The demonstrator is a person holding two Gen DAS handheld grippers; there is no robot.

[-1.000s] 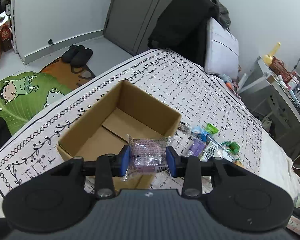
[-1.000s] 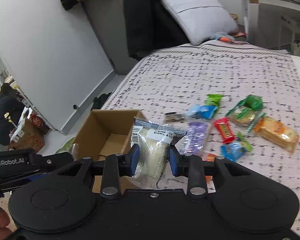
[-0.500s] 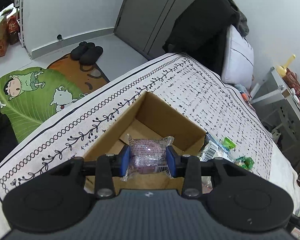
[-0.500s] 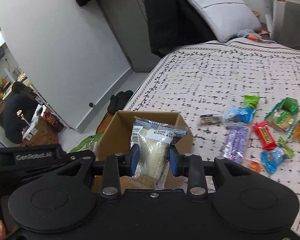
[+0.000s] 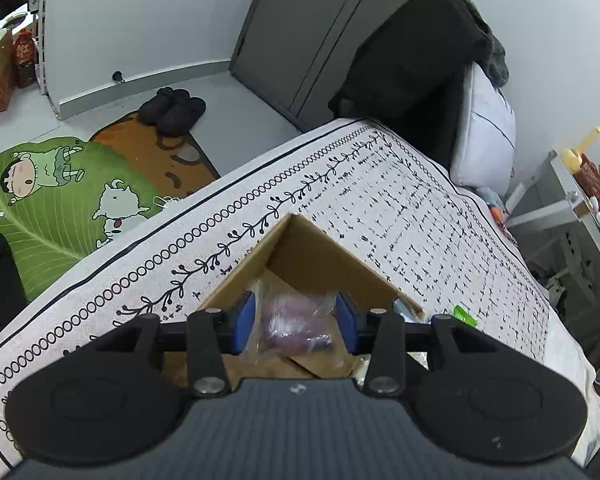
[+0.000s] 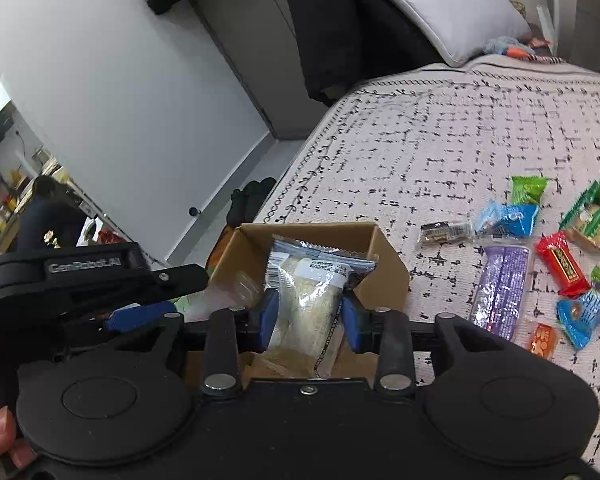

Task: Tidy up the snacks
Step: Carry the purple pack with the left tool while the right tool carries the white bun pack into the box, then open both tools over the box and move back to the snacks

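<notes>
An open cardboard box (image 5: 320,256) sits on the patterned bedspread (image 5: 400,208) near the bed's edge. My left gripper (image 5: 296,322) hangs over the box with its fingers slightly apart. A purple snack in clear wrap (image 5: 296,320) sits blurred and loose between them, over the box floor. My right gripper (image 6: 308,316) is shut on a pale snack packet (image 6: 308,300) with a dark blue top seal, held above the same box (image 6: 384,276). The left gripper's blue pad (image 6: 140,316) shows at the box's left side.
Several loose snacks lie on the bedspread right of the box: a purple packet (image 6: 500,292), a red one (image 6: 560,264), blue (image 6: 508,218) and green (image 6: 528,188) ones. The bed edge drops to a floor mat (image 5: 72,200) and slippers (image 5: 172,110). A pillow (image 6: 448,8) lies at the head.
Both grippers moved in over the box. The left fingers have spread a little and the purple snack now looks blurred and loose. The right gripper still clamps its packet.
</notes>
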